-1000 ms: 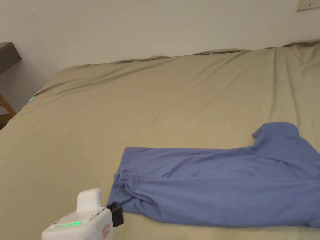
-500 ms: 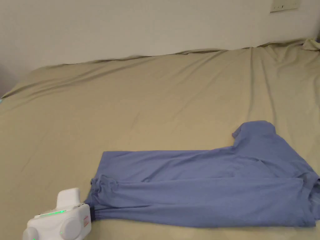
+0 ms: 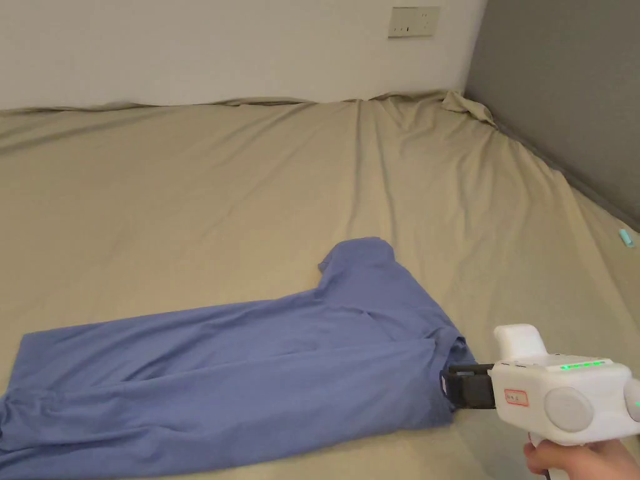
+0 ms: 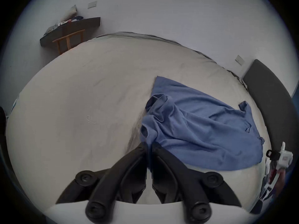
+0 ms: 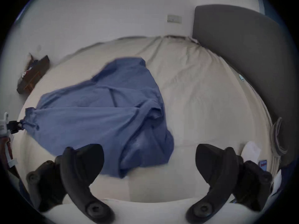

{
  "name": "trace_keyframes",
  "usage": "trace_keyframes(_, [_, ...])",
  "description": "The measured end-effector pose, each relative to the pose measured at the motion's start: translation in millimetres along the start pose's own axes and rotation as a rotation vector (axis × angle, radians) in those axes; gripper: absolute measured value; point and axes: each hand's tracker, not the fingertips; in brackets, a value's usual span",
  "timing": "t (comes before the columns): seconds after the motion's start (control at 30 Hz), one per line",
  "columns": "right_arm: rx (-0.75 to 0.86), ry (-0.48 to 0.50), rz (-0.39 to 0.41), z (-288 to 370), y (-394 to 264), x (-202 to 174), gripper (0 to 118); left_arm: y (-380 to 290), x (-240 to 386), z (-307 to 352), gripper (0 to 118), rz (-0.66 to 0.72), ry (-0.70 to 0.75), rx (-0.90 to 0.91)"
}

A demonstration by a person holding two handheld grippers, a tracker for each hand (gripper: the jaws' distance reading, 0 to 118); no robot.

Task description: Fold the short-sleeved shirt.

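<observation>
While the limp blue shirt lies half-folded on the bed, my left gripper pinches its hem corner, right gripper gaping wide by the collar, my next hold.

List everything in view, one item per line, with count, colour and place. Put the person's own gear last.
shirt: one, blue, lying lengthwise on the near part of the bed, partly folded
bed sheet: one, beige, covering the bed, creased toward the far corner
headboard: one, dark grey, along the bed's side
wall plate: one, pale, on the white wall above the bed
desk: one, dark, against the wall past the bed, with a wooden chair under it
left gripper: one, black jaws, shut on the shirt's hem corner
right gripper: one, black jaws, white body, open, at the shirt's collar end
hand: one, holding the right gripper
</observation>
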Motion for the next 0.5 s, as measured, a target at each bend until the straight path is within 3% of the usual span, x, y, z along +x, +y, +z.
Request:
trace_keyframes(0.1, [-0.059,-0.021,0.021,-39,-24,-8,118,-1,1,0,3,0.015,0.000,-0.009])
trace_keyframes(0.13, [-0.099,0.002,0.031,-48,-28,-10,115,0,-3,0,3,0.032,-0.005,-0.013])
trace_keyframes(0.17, [-0.141,0.030,0.035,-56,-31,-12,105,0,-3,0,3,0.045,-0.010,-0.018])
trace_keyframes(0.23, [-0.118,0.068,-0.013,-50,-27,-11,70,-1,-3,0,3,0.058,-0.018,-0.020])
trace_keyframes(0.27, [-0.056,0.047,0.000,-37,-25,-15,34,1,-8,-1,3,0.067,-0.027,-0.024])
trace_keyframes(0.3, [-0.033,0.079,0.023,-30,-23,-19,6,2,-9,1,3,0.067,-0.032,-0.028])
trace_keyframes(0.4, [-0.075,0.090,0.015,-8,-23,-16,5,5,-16,11,3,0.099,-0.073,-0.025])
trace_keyframes(0.5, [-0.044,0.140,-0.046,21,-23,-2,5,9,-20,29,3,0.095,-0.104,-0.013])
